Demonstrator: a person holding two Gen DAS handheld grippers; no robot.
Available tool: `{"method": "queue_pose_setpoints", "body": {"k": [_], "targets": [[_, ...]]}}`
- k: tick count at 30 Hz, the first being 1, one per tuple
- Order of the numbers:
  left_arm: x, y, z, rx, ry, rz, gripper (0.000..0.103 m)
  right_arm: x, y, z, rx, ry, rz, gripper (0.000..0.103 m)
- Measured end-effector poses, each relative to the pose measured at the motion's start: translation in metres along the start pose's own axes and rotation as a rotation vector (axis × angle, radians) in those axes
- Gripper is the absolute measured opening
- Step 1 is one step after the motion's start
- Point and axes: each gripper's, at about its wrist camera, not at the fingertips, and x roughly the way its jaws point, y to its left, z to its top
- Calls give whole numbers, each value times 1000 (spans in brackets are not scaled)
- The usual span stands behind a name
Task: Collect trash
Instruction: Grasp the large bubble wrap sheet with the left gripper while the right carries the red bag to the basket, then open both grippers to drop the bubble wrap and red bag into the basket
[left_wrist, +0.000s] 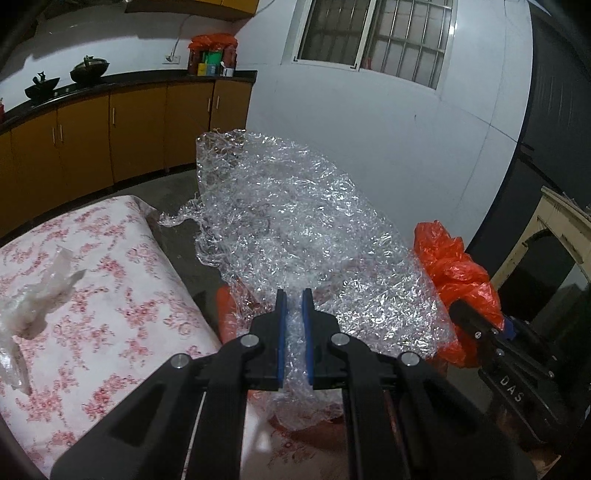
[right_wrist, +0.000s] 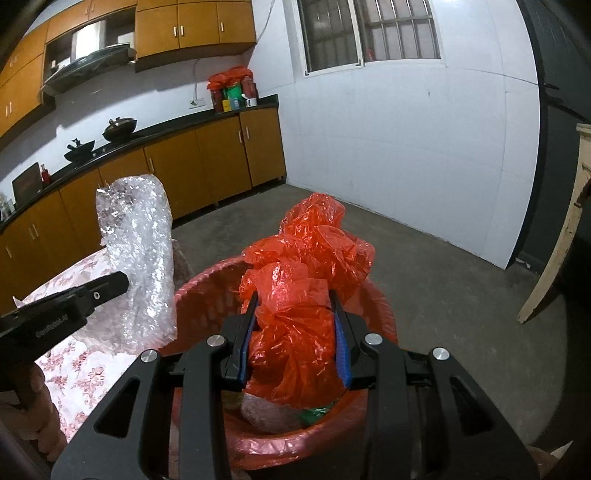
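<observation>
My left gripper (left_wrist: 294, 295) is shut on a sheet of clear bubble wrap (left_wrist: 291, 236) and holds it up beside the table; the sheet also shows in the right wrist view (right_wrist: 142, 258). My right gripper (right_wrist: 293, 297) is closed on a crumpled red plastic bag (right_wrist: 303, 295) and holds it over a red plastic basket (right_wrist: 207, 299). The red bag and right gripper also show in the left wrist view (left_wrist: 454, 273). A crumpled piece of clear plastic (left_wrist: 37, 295) lies on the floral tablecloth (left_wrist: 122, 295) at the left.
The basket holds other scraps, including clear wrap (right_wrist: 269, 413) and something green. Brown cabinets with a dark counter (right_wrist: 166, 129) run along the back wall with woks on it. A grey concrete floor (right_wrist: 443, 277) lies right of the basket. A wooden frame (right_wrist: 554, 258) leans at far right.
</observation>
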Motion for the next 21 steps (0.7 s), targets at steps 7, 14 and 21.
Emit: {"method": "queue_pose_setpoints", "body": {"k": [7,14,21], "targets": [[13,-4,-1,-1,23,-8,10,3,-5,1,11,-1,-2,35],[21,-7,1,0,33,-14,10,3,-5,1,19,-5,-11,35],[29,-9,2,0,43,-24,11,5,-3,2,14,-17,0,36]]}}
